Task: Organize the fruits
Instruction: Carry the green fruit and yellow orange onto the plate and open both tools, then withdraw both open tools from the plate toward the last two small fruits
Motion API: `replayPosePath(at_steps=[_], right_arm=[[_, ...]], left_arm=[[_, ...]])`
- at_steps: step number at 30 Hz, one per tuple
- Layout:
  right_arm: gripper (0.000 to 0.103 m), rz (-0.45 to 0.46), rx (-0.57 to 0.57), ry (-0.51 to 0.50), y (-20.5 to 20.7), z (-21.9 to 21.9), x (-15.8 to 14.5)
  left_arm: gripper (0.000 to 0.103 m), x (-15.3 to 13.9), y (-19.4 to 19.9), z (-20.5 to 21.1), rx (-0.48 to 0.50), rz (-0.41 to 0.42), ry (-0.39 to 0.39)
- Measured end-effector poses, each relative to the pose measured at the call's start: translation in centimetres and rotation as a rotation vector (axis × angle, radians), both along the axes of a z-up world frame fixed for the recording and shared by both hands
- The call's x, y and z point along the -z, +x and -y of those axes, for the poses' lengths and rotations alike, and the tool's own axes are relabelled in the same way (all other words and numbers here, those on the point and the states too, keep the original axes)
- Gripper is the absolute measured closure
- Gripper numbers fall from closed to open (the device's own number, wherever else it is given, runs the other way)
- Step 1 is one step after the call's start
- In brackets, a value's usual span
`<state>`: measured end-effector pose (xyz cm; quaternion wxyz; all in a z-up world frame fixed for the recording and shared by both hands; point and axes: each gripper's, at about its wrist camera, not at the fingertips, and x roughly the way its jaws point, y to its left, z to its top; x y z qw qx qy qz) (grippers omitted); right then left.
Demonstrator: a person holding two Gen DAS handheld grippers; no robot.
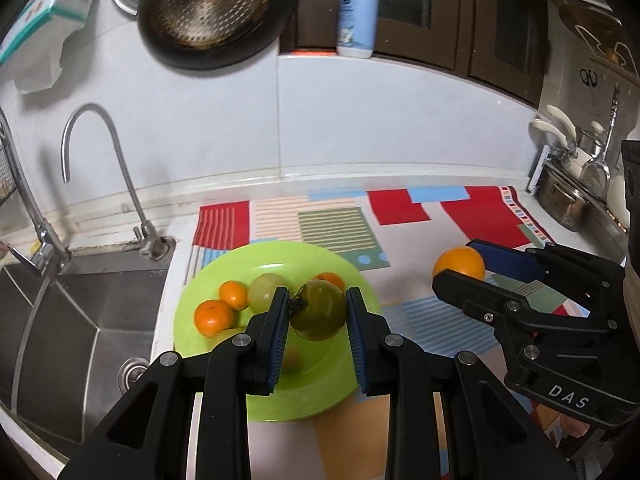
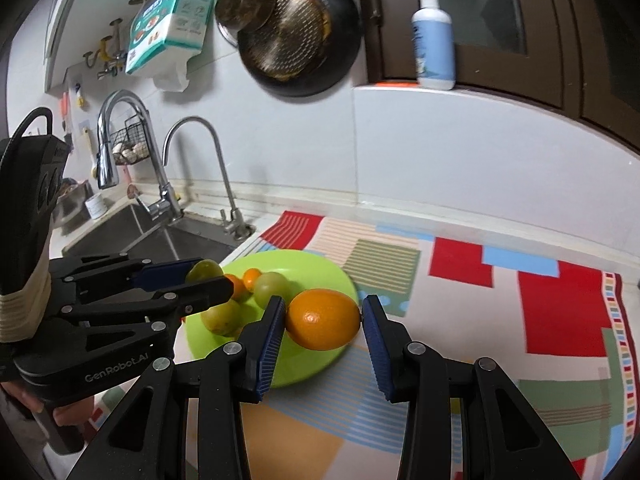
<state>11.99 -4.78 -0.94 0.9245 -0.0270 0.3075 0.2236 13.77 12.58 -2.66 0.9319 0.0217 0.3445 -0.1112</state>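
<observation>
Left wrist view: left gripper [image 1: 318, 312] clenched on a green tomato [image 1: 319, 309], pads pressing its two sides, dried stalk turned toward the left pad. Fruit is carried above the green plate [image 1: 304, 396], not resting on it. Right wrist view: right gripper [image 2: 323, 322] clamped on an orange [image 2: 323, 319], pads at its two ends, held over the plate's 3 o'clock rim.

On the plate, seen from the left wrist: a second green tomato [image 1: 266, 290] near centre, three small mandarins [image 1: 214, 318] from 9 to 12 o'clock of the held tomato. Plate sits on a patterned mat [image 1: 404, 216]; sink [image 1: 60, 320] at 9 o'clock of the plate.

Handling, judged:
- Tomato: smooth taut skin, likely slippery; firm while unripe, yet bruises or splits under hard squeeze. Grip across the widest girth, off the stalk.
- Orange: heavier, pebbled rind gives friction, tolerates more pressure. End-to-end hold is narrow contact; may pivot.
- Both round: will roll when set down; release low, against neighbours.
</observation>
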Motion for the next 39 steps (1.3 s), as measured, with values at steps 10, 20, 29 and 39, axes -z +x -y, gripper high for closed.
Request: replayPosePath(at_steps=[10,20,29,39], right_arm=[[0.062,-0.081,0.009,-0.011,1.8,-3.5,3.3],[0.062,-0.149,0.041,-0.021,3.4,-5.0,5.9],[0.062,-0.18,0.05,-0.035,4.7,-6.0,6.9],[0.052,-0.129,0.118,-0.059,3.5,-5.2,5.6]], left_arm=[[0.075,3.0,2.3,-2.6,0.037,-0.052,0.025],[0.074,4.7,4.6,-3.7,0.095,-0.081,0.048],[0.068,5.4,5.3,-4.4,0.11,-0.094,0.037],[0.046,4.0,3.4,-4.6,0.083,-0.04,0.075]])
